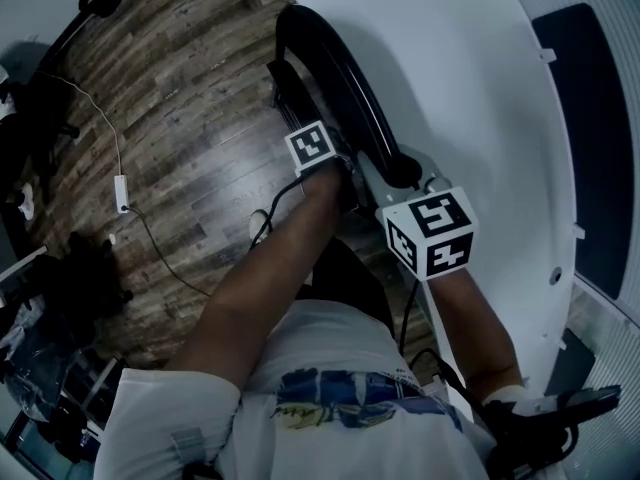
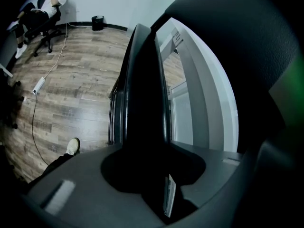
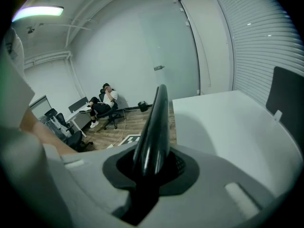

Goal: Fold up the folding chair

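The black folding chair (image 1: 340, 68) is flat and stands on edge beside the white table (image 1: 470, 88), its curved frame tube running up and away from me. My left gripper (image 1: 340, 180), under its marker cube, is shut on the chair's edge. In the left gripper view the chair (image 2: 145, 94) fills the gap between the jaws of that gripper (image 2: 147, 175). My right gripper (image 1: 408, 180) is shut on the near end of the glossy frame tube (image 3: 154, 127), which rises out of the right gripper (image 3: 145, 177). Both sets of fingertips are hidden in the head view.
The white table (image 3: 228, 122) lies close on the right, with a dark panel (image 1: 590, 138) beyond it. A white cable with a power adapter (image 1: 121, 193) trails over the wooden floor on the left. A person sits on an office chair (image 2: 45, 23) by the far wall, near a black bin (image 2: 97, 22).
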`<state>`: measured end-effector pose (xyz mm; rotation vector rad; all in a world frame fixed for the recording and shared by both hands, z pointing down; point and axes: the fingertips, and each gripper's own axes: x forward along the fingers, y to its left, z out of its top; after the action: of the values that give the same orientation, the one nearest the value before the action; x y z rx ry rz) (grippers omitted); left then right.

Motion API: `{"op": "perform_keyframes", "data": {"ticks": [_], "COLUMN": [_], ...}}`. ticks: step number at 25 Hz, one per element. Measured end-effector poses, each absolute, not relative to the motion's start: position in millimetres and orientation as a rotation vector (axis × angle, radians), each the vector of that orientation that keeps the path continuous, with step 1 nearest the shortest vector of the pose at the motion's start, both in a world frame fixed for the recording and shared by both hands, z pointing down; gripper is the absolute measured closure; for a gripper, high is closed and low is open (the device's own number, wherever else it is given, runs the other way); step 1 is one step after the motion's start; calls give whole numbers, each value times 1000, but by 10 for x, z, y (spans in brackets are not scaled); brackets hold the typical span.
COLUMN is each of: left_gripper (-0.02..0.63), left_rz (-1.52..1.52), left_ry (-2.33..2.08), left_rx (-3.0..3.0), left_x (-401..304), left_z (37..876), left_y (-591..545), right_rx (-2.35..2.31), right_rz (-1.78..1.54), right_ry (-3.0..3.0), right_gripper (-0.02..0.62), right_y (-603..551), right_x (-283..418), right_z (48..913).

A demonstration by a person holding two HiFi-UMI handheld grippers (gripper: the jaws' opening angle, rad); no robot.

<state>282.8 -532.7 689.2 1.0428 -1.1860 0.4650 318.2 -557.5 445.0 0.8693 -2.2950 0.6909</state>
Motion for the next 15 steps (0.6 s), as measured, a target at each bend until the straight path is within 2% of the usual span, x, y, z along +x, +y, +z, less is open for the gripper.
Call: {"op": "perform_keyframes", "data": {"ticks": [15], "left_gripper": [441], "left_rz": [445], "left_ry": [-1109], "left_rx": [1103], "left_x": [3126], "left_z": [6926], "left_y": [-5526], "right_rx": [879], "right_rz": [739], "right_ry": [-2306], "right_gripper": [526], "right_y": [-5839], "right_x": [3579], "right_z": [4526]}}
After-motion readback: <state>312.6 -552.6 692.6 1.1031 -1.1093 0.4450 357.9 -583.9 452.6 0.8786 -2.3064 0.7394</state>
